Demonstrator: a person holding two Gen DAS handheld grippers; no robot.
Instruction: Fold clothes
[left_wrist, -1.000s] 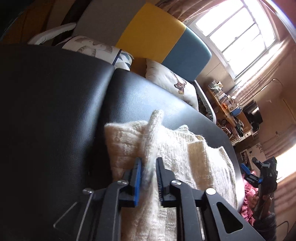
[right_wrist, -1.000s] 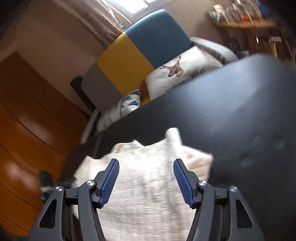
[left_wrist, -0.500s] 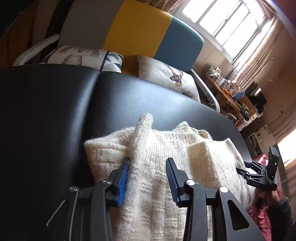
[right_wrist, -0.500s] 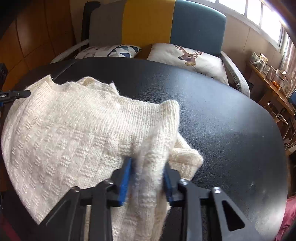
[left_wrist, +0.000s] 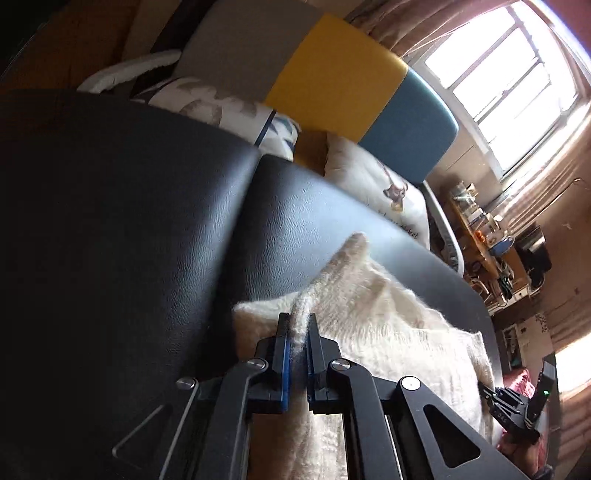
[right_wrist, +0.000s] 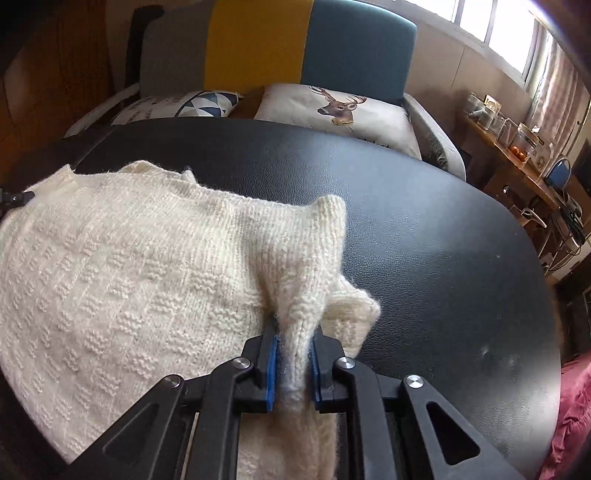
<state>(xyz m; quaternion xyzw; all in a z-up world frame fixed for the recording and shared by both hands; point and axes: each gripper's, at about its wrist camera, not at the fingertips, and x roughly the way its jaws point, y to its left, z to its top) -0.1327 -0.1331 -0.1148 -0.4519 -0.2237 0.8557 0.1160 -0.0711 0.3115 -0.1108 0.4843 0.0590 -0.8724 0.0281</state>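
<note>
While both grippers pinch it, the cream sweater (right_wrist: 122, 280) drapes soft and light.
Left gripper (left_wrist: 296, 332) and right gripper (right_wrist: 293, 341) each clamp a bunched edge fold; stretchy knit sags.

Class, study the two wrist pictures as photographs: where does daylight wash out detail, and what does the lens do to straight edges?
Left wrist view: the window is blown out white, and the table falls into deep shadow on the left. Right wrist view: light is more even, the sweater knit is crisp, and the fisheye bows the table's far edge.
</note>
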